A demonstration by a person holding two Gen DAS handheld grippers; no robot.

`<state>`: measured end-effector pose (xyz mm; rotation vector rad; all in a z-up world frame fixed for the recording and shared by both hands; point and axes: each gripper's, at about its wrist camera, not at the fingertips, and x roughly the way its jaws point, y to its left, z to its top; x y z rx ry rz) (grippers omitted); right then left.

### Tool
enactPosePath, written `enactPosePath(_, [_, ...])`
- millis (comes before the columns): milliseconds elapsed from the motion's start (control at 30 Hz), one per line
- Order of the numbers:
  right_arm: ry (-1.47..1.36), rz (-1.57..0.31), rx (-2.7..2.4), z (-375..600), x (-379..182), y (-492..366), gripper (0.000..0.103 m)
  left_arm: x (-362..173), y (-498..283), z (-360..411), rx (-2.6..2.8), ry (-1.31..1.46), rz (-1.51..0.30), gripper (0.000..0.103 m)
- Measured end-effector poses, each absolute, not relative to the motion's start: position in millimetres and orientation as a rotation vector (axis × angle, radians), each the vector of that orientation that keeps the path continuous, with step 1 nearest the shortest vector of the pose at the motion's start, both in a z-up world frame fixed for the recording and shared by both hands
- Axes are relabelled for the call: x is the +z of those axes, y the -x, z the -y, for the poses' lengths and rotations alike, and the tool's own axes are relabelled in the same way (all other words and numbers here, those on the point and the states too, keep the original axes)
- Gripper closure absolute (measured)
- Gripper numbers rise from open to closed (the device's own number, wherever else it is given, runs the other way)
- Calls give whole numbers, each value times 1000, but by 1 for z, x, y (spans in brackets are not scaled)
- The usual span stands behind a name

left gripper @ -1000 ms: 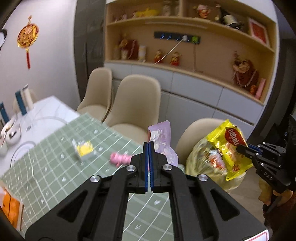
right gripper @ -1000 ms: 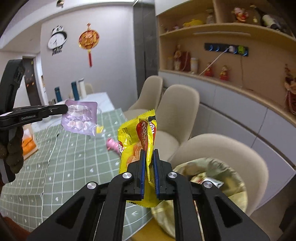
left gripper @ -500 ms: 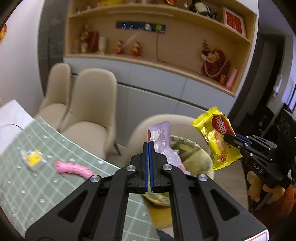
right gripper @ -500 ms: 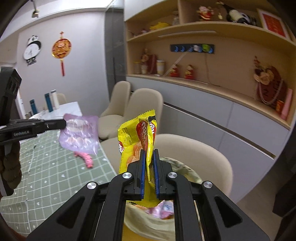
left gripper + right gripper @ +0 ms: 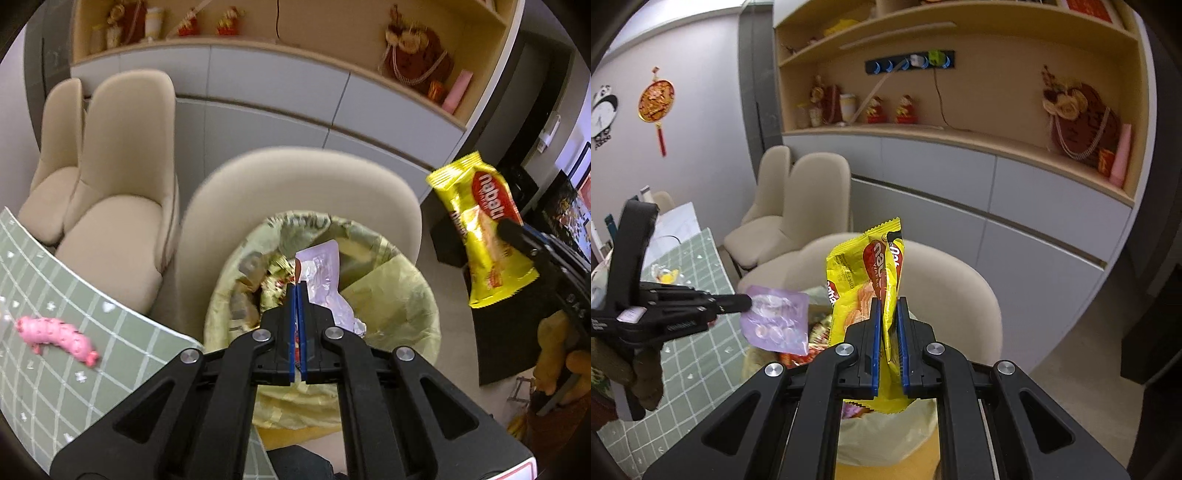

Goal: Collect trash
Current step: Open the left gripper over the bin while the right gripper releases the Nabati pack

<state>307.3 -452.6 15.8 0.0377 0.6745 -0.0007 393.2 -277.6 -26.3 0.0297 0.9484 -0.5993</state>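
Purple wrapper point(image 5: 319, 275) clamped in left gripper point(image 5: 297, 295), held over lined bin point(image 5: 402, 295); bin already holds trash. Pink wrapper point(image 5: 55, 334) left on table point(image 5: 110, 354).

Right wrist: right gripper point(image 5: 887, 314) clenched on yellow snack bag point(image 5: 862, 288), above bin. Yellow scrap point(image 5: 666, 275) uncollected. Judged: midway, two drops pending.

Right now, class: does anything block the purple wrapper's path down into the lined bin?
Nothing visible does. The left gripper holds the purple wrapper directly over the open bin liner; only earlier trash lies below it.
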Motion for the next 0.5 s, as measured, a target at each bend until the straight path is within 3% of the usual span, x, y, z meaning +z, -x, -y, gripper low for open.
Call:
enactPosePath(267, [-37,-729,-33,462,-2,-316,93,-55,-407,307,-663,-15,-1027,102])
enactPosePath(500, [-43,-750,-26,458,-8,-327,93,-52,-409,304,-669,-12,-1024,85])
